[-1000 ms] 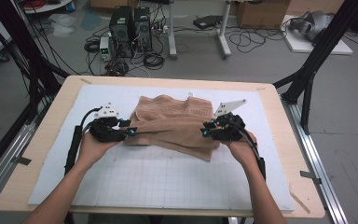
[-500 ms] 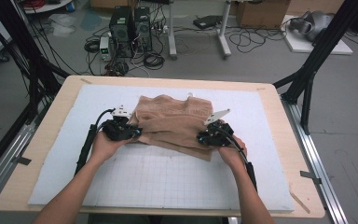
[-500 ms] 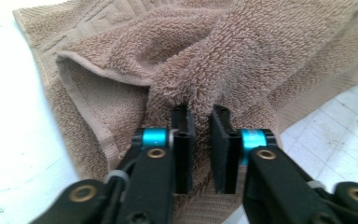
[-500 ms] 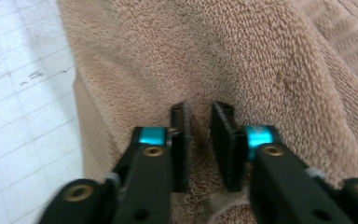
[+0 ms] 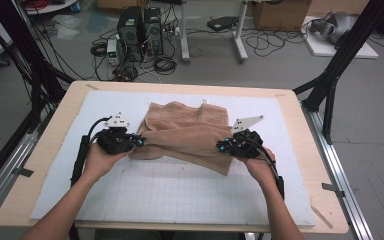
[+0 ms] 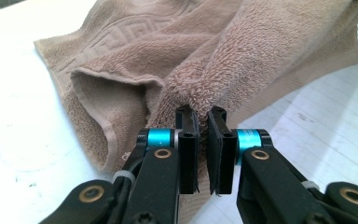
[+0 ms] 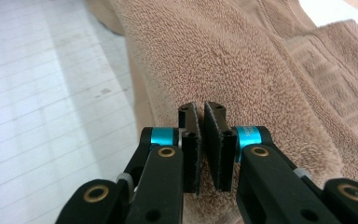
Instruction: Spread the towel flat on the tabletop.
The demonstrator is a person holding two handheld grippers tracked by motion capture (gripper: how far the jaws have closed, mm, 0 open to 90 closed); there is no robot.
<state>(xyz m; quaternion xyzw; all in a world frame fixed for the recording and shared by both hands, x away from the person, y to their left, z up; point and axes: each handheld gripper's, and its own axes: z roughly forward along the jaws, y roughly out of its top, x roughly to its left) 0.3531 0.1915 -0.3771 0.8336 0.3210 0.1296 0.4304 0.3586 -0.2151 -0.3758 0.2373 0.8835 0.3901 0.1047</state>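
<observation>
Since the brown terry towel [image 5: 187, 134] is soft, limp and light, lying half-folded at the white mat's [image 5: 180, 192] centre, you should grip hems. Your left gripper [image 5: 139, 142] has just been closing and pinches its nine-o'clock edge; your right gripper [image 5: 221, 146], likewise closing, clamps its three-o'clock edge.

A tan terry towel [image 5: 185, 132] lies folded and rumpled across the white mat.

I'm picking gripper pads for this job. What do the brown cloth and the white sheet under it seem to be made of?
Towel: looks like cotton terry, matte, with looped pile and a woven key-pattern band. White sheet: smooth with a faint printed grid, perhaps paper or a thin mat; the look leaves it open.
</observation>
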